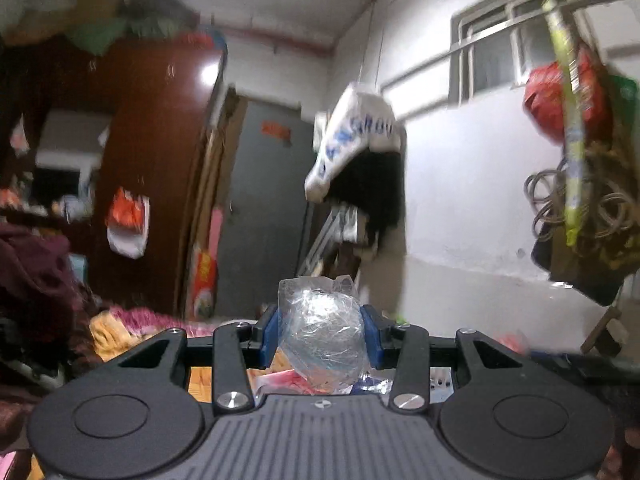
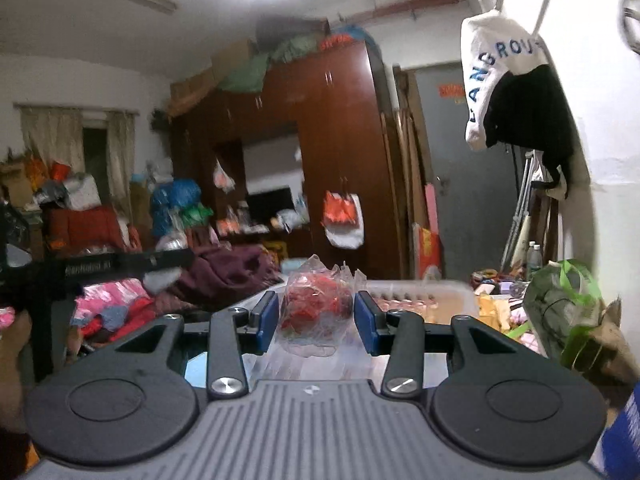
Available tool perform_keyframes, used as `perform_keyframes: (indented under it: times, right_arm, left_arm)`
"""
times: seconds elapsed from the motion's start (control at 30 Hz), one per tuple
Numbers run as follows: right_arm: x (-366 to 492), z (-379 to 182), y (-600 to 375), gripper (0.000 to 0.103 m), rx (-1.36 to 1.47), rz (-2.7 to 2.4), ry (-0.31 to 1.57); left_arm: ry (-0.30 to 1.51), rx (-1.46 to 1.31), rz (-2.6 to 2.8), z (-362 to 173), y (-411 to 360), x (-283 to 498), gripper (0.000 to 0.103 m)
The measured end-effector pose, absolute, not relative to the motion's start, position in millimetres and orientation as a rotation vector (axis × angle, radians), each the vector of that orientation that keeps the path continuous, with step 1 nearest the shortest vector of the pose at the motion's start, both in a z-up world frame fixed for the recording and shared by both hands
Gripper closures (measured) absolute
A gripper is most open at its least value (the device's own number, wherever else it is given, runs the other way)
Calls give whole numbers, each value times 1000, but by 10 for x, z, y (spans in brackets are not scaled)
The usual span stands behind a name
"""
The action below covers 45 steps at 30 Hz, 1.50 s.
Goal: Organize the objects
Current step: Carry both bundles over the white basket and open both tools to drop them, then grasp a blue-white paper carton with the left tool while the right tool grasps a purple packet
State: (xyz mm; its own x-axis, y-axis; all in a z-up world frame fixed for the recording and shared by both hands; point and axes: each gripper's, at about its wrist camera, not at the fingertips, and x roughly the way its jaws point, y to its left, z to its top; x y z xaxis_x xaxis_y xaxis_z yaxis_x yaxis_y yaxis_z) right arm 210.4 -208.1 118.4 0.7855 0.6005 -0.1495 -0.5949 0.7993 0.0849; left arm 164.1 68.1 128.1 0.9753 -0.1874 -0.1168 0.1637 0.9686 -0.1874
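My left gripper (image 1: 320, 334) is shut on a clear plastic-wrapped bundle with a pale, silvery content (image 1: 322, 332); both blue pads (image 1: 270, 336) press its sides and it is held up in the air. In the right wrist view my right gripper (image 2: 316, 316) is shut on a clear plastic bag with something red inside (image 2: 318, 312); its blue pads (image 2: 267, 316) touch the bag on both sides. Both grippers point roughly level into the room.
A dark wooden wardrobe (image 2: 320, 128) and a grey door (image 1: 264, 208) stand ahead. A white bag with blue letters (image 2: 492, 64) hangs on the right wall. A translucent bin (image 2: 424, 300) and a green bag (image 2: 560, 304) lie below right; clothes (image 2: 224, 272) pile up left.
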Motion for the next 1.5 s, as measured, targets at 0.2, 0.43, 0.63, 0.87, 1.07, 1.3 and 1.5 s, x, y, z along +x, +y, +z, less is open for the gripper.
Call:
perform_keyframes:
  times: [0.2,0.43,0.63,0.87,1.07,1.3,1.5]
  right_arm:
    - [3081,1191,-1600,57,-93,502,410]
    - [2974,1189,-1618,0,-116,437,324]
    - [2218,891,-2163,0,36,526,245]
    - [2215,309,-2215,0,49,493,419]
    - [2345,262,-2112,9,85,560,458]
    - [2291,301,-1708,17,0,617,440]
    - [2375,252,-1259,31,-149,612,498]
  left_arm:
    - [366,-238,-176,1278,563,2517,57]
    - [389,-215,-156,1183,516,2726,12]
    - [332,-117,-184,824,318,1708,9]
    - [447,-62,-228,115,-158,1329,9]
    - [524,-31,-202,-89,-217,1432,49]
    - [489,-36,-162,-88,110,1225,50]
    - [483,-92,-142,-81,412,1189,50]
